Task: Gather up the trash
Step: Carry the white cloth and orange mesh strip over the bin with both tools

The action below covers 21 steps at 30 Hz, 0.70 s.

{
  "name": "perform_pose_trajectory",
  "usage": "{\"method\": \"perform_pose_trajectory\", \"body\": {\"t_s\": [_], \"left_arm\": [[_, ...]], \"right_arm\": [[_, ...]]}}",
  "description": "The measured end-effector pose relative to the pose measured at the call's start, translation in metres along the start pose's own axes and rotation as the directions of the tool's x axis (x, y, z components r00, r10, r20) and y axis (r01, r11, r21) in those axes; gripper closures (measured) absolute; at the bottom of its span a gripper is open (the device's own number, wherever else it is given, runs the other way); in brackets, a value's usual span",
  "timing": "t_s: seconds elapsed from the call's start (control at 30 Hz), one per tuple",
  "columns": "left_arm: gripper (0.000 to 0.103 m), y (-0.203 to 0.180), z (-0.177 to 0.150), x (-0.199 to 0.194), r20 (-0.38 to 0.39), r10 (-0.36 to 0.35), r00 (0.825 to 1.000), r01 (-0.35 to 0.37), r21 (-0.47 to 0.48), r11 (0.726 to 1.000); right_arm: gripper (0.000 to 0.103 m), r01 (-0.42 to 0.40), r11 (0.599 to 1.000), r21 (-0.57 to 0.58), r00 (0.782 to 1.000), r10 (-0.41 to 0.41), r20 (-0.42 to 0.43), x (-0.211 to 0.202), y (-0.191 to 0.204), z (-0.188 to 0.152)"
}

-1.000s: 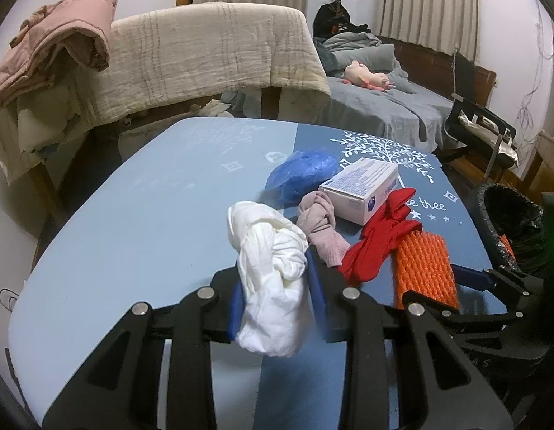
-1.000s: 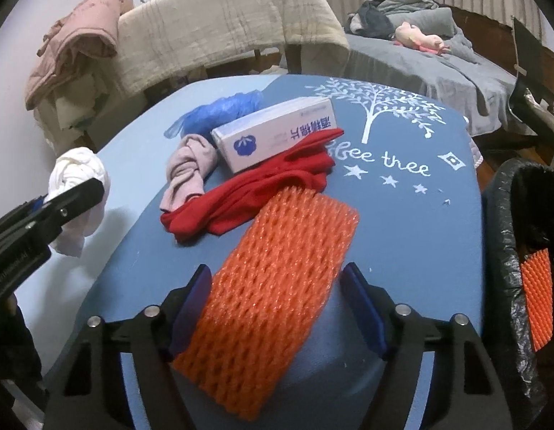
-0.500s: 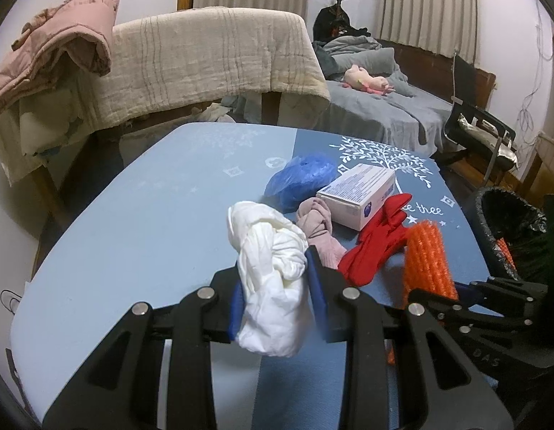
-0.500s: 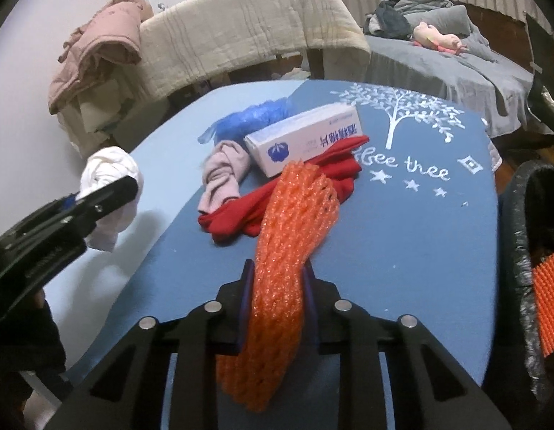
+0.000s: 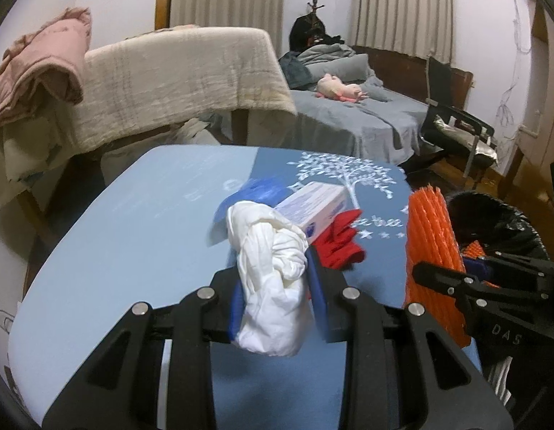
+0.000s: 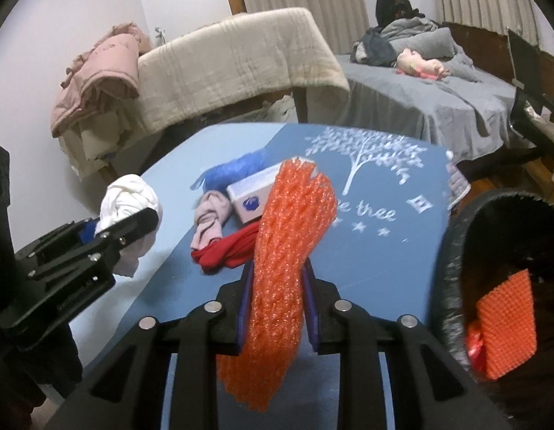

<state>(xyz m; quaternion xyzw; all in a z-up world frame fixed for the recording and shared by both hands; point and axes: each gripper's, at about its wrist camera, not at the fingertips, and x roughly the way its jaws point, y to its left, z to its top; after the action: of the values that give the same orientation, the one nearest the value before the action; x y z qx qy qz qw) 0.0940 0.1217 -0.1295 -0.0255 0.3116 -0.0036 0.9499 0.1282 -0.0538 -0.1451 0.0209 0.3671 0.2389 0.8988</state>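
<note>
Left tool (image 5: 277, 308): closed on a white crumpled bag (image 5: 273, 272), held clear above the near left part of the table (image 5: 133, 243).
Right tool (image 6: 277, 308): clamped on an orange foam net (image 6: 284, 251), which is stood upright between the blue pads; the net's lower end hangs below the tool.
Table: a white box (image 6: 255, 193), a blue plastic bag (image 6: 237, 168), a pink cloth (image 6: 210, 218) and a red cloth (image 6: 226, 251) are clustered mid-table, touching one another.
Bin (image 6: 452, 251): black-lined, at the right edge of the table; another orange net piece (image 6: 506, 319) is seen inside.
Far side: a bed (image 6: 438, 100) with a pink toy (image 6: 420, 64).
</note>
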Motion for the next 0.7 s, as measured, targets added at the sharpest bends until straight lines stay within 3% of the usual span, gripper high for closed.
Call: {"method": "perform_pose_trajectory", "body": {"t_s": [0.7], "left_arm": [[0.073,-0.084,0.034,-0.022,0.058,-0.128,0.990,0.122,0.088,0.989]], "right_arm": [[0.078,0.110,0.992,0.064,0.978,-0.120,0.170,-0.093,-0.073,0.020]]}}
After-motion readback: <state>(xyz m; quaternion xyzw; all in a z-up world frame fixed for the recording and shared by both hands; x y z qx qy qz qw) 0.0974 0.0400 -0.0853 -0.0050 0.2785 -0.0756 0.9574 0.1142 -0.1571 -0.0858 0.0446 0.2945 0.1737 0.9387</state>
